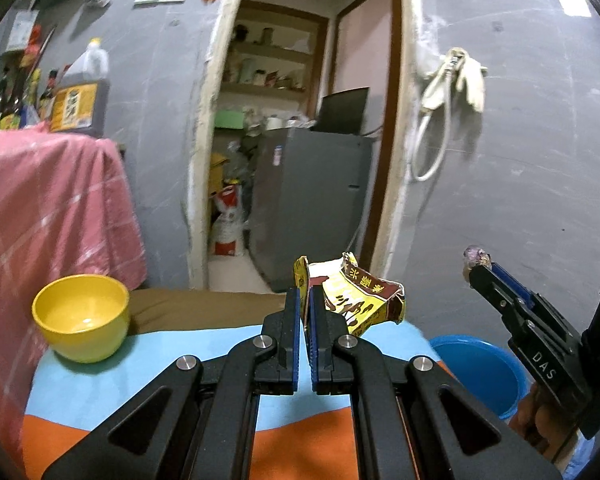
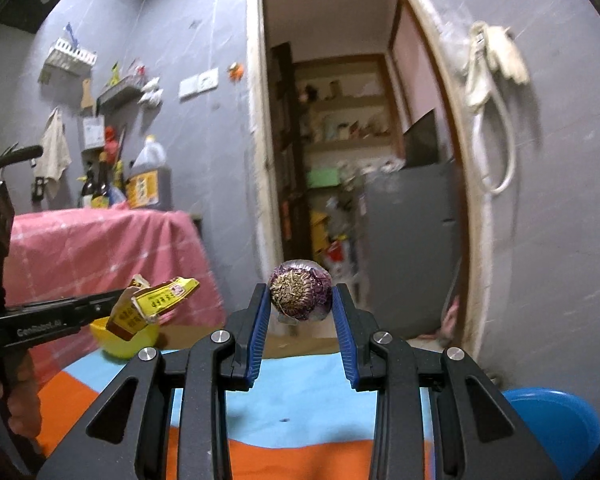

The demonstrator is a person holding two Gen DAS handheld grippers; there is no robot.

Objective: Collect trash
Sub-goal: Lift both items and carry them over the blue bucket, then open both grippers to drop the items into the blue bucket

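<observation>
The left tool (image 1: 305, 300) was clamped on a crumpled yellow-and-brown wrapper (image 1: 358, 300), pinching its edge between the blue pads (image 1: 298, 320). The wrapper was held in the air above the far edge of the surface (image 1: 140, 380), which carried a blue and orange cloth. The right tool (image 2: 301, 300) gripped a round purple onion (image 2: 301, 295) between its fingertips, also raised above the far edge of the surface. A yellow bowl (image 1: 81, 318) stood at the far left corner of the surface. A blue bucket (image 1: 478, 368) stood below the right edge of the surface. In the left wrist view, the right tool appeared above the bucket.
</observation>
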